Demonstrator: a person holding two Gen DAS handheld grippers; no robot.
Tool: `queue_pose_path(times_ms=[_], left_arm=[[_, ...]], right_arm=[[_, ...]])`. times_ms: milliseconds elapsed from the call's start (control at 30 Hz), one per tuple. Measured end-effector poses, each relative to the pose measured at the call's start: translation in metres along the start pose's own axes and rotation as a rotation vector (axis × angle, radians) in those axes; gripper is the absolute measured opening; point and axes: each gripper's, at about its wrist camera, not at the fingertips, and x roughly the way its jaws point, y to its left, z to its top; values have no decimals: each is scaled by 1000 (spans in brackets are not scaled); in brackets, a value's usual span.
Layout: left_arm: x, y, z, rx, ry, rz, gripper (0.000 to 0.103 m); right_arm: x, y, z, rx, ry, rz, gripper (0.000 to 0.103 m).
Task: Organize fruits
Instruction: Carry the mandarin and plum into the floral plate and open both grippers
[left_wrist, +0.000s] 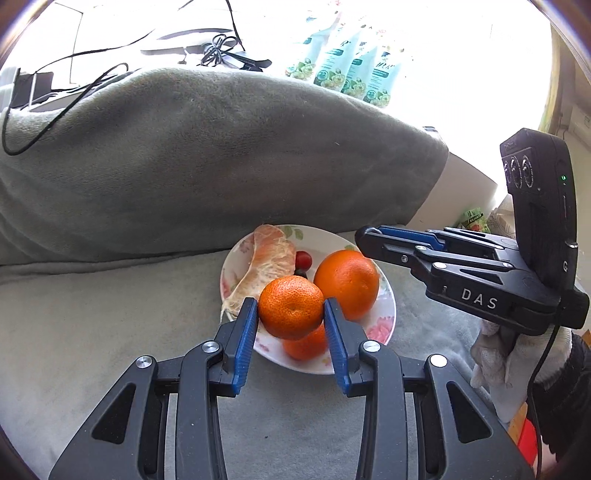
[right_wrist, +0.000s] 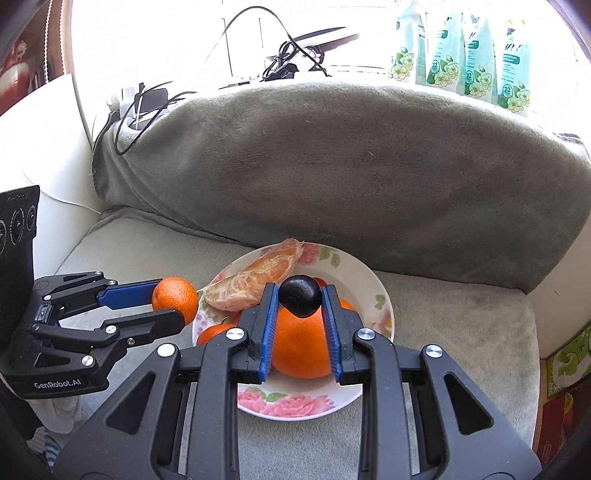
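Note:
A floral plate (left_wrist: 384, 325) (right_wrist: 373, 291) sits on the grey sofa seat. It holds a large orange (left_wrist: 347, 282) (right_wrist: 299, 347), a peeled pomelo segment (left_wrist: 264, 264) (right_wrist: 251, 284), a small mandarin (left_wrist: 306, 345) (right_wrist: 214, 334) and a red cherry tomato (left_wrist: 303, 259). My left gripper (left_wrist: 291, 314) (right_wrist: 168, 304) is shut on a mandarin (left_wrist: 291, 306) (right_wrist: 175, 297), held above the plate's near-left edge. My right gripper (right_wrist: 299, 295) (left_wrist: 364, 238) is shut on a dark plum (right_wrist: 299, 295) above the large orange.
A grey blanket-covered backrest (left_wrist: 221, 166) (right_wrist: 351, 166) rises right behind the plate. Cables and a charger (left_wrist: 221, 51) lie behind it, with several teal pouches (left_wrist: 351, 70) (right_wrist: 472, 62). A white armrest (right_wrist: 48, 155) is at the left, a colourful box (right_wrist: 565, 398) at the right.

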Motion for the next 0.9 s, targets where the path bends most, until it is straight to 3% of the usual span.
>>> queue_pose_path(times_ms=[333,833,900], left_arm=[[15,-22,4,40,19,-33,35],[23,-28,8,62,21,-24,37],[23,-28,9,65,15,-22,44]], right_arm=[[24,-18,20,10,22,8,25],[43,-23,21,29,58,40,26],[43,-24,21,35,54,38,37]])
